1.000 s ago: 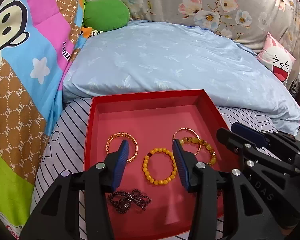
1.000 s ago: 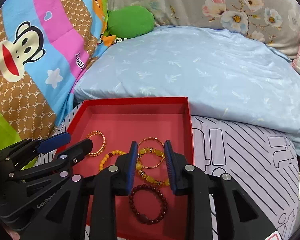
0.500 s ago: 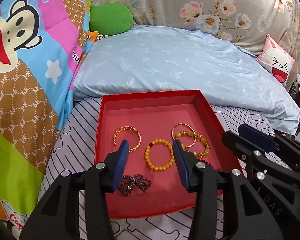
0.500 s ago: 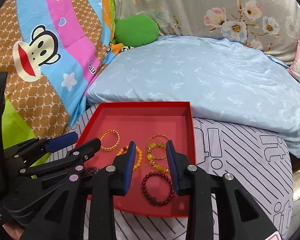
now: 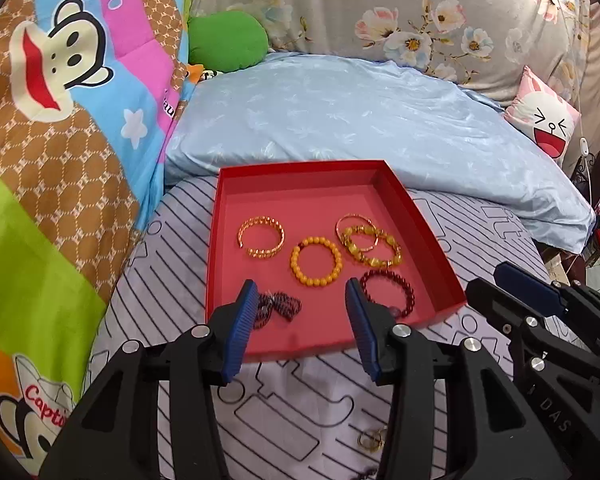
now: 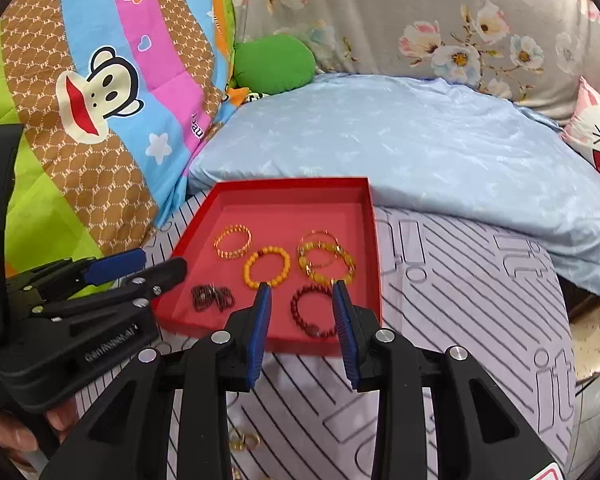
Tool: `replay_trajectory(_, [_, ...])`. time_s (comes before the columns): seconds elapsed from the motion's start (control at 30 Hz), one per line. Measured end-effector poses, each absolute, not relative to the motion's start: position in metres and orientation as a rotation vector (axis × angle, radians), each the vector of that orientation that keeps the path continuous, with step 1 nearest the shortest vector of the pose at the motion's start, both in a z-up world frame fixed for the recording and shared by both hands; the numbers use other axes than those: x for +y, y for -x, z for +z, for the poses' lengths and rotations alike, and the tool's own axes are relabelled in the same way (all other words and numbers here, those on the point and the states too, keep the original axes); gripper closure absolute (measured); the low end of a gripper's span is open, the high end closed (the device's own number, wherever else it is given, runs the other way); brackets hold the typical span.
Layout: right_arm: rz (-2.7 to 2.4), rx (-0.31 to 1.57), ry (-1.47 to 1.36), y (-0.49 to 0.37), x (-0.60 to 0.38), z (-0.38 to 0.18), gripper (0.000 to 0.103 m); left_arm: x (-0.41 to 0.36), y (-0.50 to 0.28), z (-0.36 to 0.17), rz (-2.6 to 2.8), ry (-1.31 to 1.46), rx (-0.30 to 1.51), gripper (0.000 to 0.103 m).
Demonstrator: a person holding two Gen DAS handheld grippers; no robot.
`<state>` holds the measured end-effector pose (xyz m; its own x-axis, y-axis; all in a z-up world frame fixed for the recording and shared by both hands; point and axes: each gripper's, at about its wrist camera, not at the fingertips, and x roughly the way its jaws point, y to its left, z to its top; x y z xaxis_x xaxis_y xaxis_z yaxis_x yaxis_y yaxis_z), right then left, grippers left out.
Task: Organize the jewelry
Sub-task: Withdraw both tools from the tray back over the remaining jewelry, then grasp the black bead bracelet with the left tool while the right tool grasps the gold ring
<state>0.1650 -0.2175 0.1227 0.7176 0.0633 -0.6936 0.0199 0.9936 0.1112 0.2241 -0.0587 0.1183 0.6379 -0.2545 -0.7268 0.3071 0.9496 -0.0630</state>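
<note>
A red tray (image 5: pixel 428 236) (image 6: pixel 374 248) lies on the striped bed sheet. It holds a gold bangle (image 5: pixel 261 237) (image 6: pixel 233 241), an orange bead bracelet (image 5: pixel 316 261) (image 6: pixel 267 267), a yellow bead bracelet over a thin gold ring (image 5: pixel 370 244) (image 6: pixel 326 261), a dark red bead bracelet (image 5: pixel 388 293) (image 6: pixel 313 311) and a tangled dark bead string (image 5: pixel 279 306) (image 6: pixel 213 298). My left gripper (image 5: pixel 302 322) is open and empty above the tray's near edge. My right gripper (image 6: pixel 302 330) is open and empty, over the dark red bracelet. Small gold pieces (image 5: pixel 370 438) (image 6: pixel 244 440) lie on the sheet below the grippers.
A light blue pillow (image 5: pixel 360 112) lies behind the tray. A cartoon monkey quilt (image 5: pixel 60 120) rises on the left. A green cushion (image 5: pixel 228 42) and a floral pillow (image 5: pixel 420 12) are at the back. A pink face cushion (image 5: pixel 544 124) is at the right.
Both grippers have pulled back and up from the tray, so it looks smaller and farther. The striped sheet with small gold pieces has come into view below them. Both stay open.
</note>
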Motion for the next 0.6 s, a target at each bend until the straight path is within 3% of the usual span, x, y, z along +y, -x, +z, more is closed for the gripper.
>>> replay_trajectory(0.6, [-0.023,0.896,-0.16,-0.08,-0.228,0.063,0.072,-0.04,-0.123,0.06,-0.339,-0.115,0.898,0.06])
